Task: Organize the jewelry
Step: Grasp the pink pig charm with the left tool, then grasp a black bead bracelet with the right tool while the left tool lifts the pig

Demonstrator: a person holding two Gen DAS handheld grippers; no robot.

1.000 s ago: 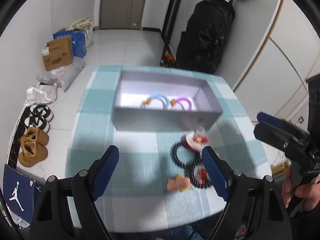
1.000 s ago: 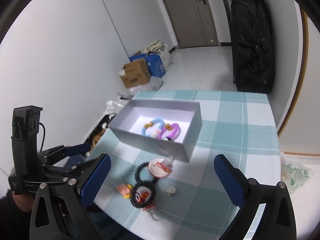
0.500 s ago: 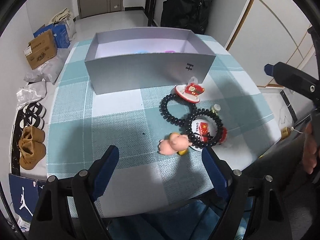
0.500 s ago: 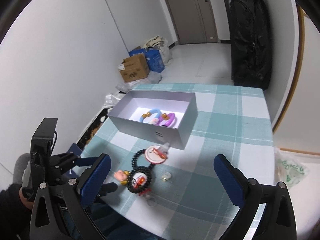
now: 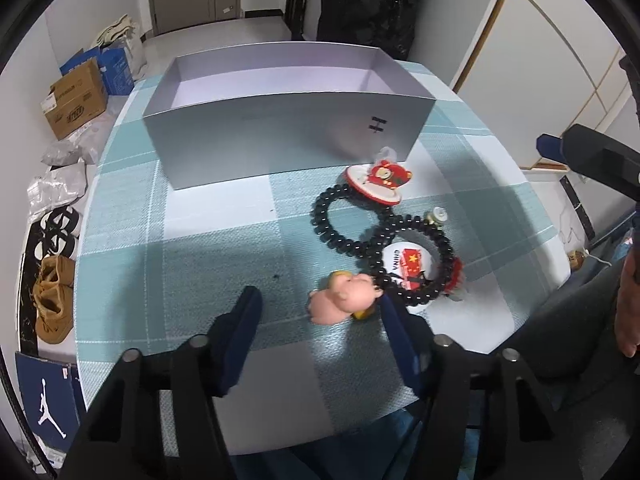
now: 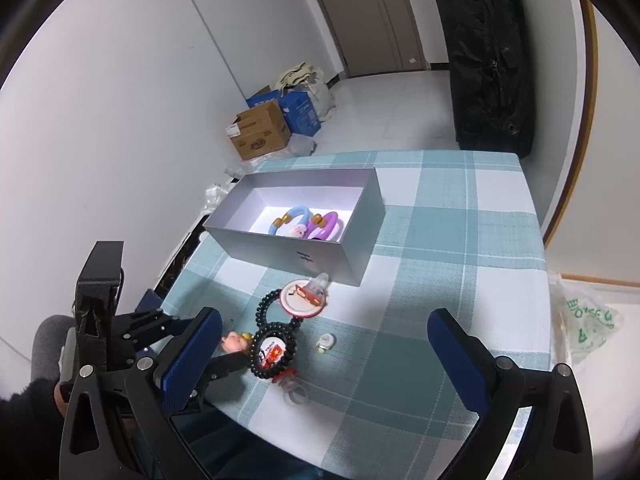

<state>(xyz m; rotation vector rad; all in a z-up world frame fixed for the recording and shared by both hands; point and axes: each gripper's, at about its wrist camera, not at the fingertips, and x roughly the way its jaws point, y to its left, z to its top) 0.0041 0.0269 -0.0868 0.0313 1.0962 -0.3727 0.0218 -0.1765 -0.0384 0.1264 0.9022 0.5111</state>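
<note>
Inside, grey box (image 6: 304,240) holds two bracelets — blue (image 6: 290,216), purple (image 6: 326,226).

Even indoor light, soft shadows on surface (image 5: 208,264) beside box (image 5: 280,136); heavy fisheye bend, dark vignette corners, left tool (image 5: 320,336) motion-blurred.

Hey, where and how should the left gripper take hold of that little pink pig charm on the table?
Grip the pink pig charm across its rounded body, coming straight down with the left gripper open. It lies flat, touching the black bead bracelet on its right, so probably set one finger on the free left side.
</note>
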